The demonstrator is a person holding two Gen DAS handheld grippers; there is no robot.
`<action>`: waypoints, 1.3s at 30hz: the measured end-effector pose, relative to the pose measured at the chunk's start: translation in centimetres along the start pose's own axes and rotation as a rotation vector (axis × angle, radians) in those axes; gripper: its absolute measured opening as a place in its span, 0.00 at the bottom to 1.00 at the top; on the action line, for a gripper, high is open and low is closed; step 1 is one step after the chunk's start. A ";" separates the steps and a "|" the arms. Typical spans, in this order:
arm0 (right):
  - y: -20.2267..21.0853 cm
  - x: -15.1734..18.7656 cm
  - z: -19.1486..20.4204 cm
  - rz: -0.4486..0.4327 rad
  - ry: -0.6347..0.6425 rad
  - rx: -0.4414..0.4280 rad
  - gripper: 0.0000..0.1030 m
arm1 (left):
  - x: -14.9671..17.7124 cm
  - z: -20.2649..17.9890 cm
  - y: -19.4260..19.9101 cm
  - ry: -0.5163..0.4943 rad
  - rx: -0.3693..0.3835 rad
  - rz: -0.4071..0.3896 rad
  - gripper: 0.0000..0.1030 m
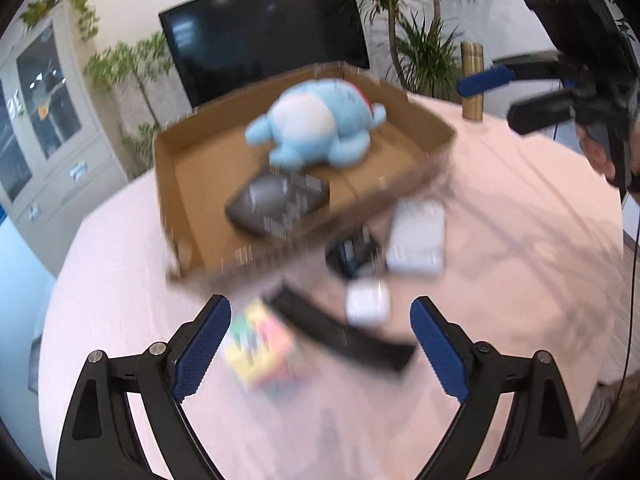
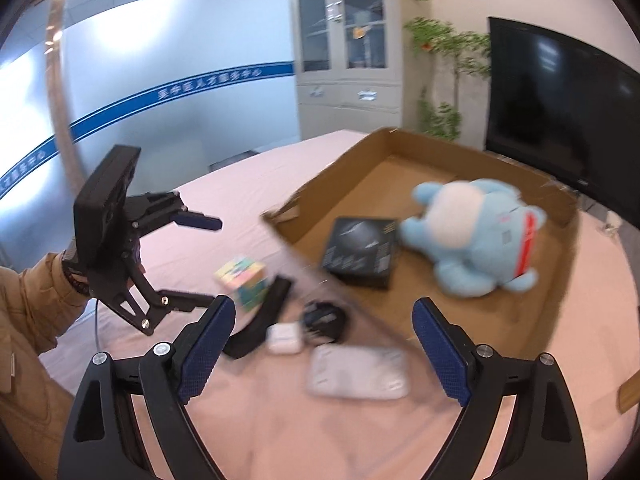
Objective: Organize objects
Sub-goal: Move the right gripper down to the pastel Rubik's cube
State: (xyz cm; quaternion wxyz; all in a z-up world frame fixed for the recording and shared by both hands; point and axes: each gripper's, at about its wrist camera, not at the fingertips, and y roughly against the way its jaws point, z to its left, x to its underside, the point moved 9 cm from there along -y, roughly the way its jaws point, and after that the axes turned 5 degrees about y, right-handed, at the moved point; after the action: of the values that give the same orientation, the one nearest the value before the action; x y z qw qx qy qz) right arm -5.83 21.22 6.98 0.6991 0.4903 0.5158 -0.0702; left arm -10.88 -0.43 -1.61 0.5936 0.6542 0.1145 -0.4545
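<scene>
An open cardboard box (image 1: 168, 184) (image 2: 560, 208) lies on the pink tablecloth. It holds a blue plush toy (image 1: 308, 124) (image 2: 472, 232) and a dark flat package (image 1: 280, 204) (image 2: 360, 252). In front of the box lie a pastel cube (image 1: 260, 344) (image 2: 242, 280), a black curved strip (image 1: 340, 332) (image 2: 260, 320), a white earbud case (image 1: 367, 304) (image 2: 283, 337), a black round item (image 1: 352, 254) (image 2: 324, 318) and a white flat device (image 1: 418, 236) (image 2: 358, 372). My left gripper (image 1: 320, 308) (image 2: 214, 262) hovers open over the cube and strip. My right gripper (image 2: 323, 306) (image 1: 490, 102) is open and empty, above the loose items.
A gold bottle (image 1: 472, 76) stands on the table's far side. Behind the table are a black screen (image 1: 264, 36), potted plants (image 1: 424, 40) and a grey cabinet (image 2: 348, 52). A brown sleeve (image 2: 32, 304) holds the left gripper. The round table's edge curves at the left.
</scene>
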 end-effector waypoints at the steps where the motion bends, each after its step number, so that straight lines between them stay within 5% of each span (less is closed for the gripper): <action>1: -0.8 0.4 1.1 0.015 0.008 -0.014 0.88 | 1.6 -0.1 0.2 0.018 0.004 0.020 0.89; 8: -7.6 0.8 6.0 0.101 0.061 -0.128 0.88 | 6.1 3.8 -1.4 0.093 -0.051 0.090 0.89; 27: -22.4 -0.6 9.5 0.287 0.277 -0.333 0.88 | 6.3 5.2 -9.0 0.191 0.345 0.174 0.89; 39: -26.3 0.8 9.6 0.355 0.378 -0.402 0.84 | 6.0 4.6 -9.3 0.135 0.387 0.168 0.89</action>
State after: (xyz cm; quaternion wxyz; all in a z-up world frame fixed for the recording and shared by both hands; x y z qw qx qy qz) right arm -15.09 0.83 -9.88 0.6752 0.4290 0.5464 0.2481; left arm -16.08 -4.32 -11.69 0.4837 0.7922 0.0096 -0.3719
